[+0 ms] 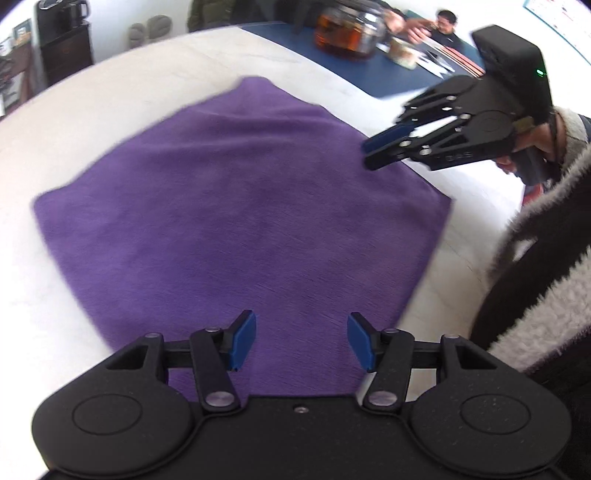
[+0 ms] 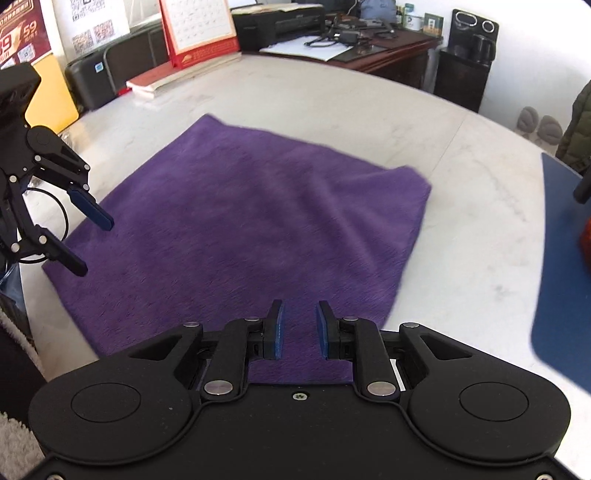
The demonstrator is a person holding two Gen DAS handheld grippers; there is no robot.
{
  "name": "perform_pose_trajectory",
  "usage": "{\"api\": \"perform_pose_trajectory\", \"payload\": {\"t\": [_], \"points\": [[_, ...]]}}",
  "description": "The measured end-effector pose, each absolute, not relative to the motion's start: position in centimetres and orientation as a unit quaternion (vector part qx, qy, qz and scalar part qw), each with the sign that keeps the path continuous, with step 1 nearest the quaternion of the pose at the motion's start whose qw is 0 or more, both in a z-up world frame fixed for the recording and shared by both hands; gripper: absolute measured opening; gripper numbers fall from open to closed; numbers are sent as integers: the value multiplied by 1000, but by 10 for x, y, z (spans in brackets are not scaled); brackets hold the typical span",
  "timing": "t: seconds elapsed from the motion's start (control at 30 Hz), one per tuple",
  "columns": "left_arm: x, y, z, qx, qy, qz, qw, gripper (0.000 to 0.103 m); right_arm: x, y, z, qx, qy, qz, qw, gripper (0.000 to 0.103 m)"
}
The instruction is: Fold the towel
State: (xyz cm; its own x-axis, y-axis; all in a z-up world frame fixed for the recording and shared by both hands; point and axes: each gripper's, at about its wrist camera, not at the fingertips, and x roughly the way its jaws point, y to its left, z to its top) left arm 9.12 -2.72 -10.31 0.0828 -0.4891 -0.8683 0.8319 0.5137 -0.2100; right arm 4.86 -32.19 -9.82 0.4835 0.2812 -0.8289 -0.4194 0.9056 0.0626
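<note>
Left gripper point(image 1: 301, 341): nearest in left wrist view, blue pads apart, nothing between them, hanging over the towel's near edge.
Towel point(image 1: 236, 221): purple, flat on white marble table point(image 1: 74, 110), looks already doubled over; one corner points away toward the far table edge.
Right gripper point(image 1: 373, 151): at the towel's right edge, jaws nearly together, empty.
Glass jar point(image 1: 349, 31): amber liquid inside, stands on blue mat point(image 1: 388, 74) at the far side.
Writing: none legible here.
Right gripper point(image 2: 299, 328): nearest in right wrist view, narrow gap between pads, nothing clamped.
Towel point(image 2: 240, 221): long axis runs near-left to far-right.
Left gripper point(image 2: 94, 243): over the towel's left edge, fingers spread.
Poster point(image 2: 26, 37): "59" readable.
Desk calendar point(image 2: 199, 29): grid too blurred.
</note>
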Motion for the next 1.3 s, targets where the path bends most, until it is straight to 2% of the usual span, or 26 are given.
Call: {"api": "perform_pose_trajectory", "payload": {"t": [0.37,0.43,0.57,0.8,1.0,1.3], "points": [[62,-5,-104,134,519,-433,725,51,6,-318,-96,-74,507,235,826,20],[71,-12,-96,121,499,-433,741,51,15,-323,-87,-68,510,252,820,19],[100,-55,-81,106,445,-439,773,51,55,-340,-58,-72,449,250,855,20],[132,-140,-113,108,462,-459,751,48,151,-335,-72,-159,399,279,859,19],[126,-126,-118,62,480,-440,756,48,179,-328,-98,-189,393,337,835,19],[113,-106,-108,64,505,-414,755,48,204,-353,-115,-182,391,337,837,19]]}}
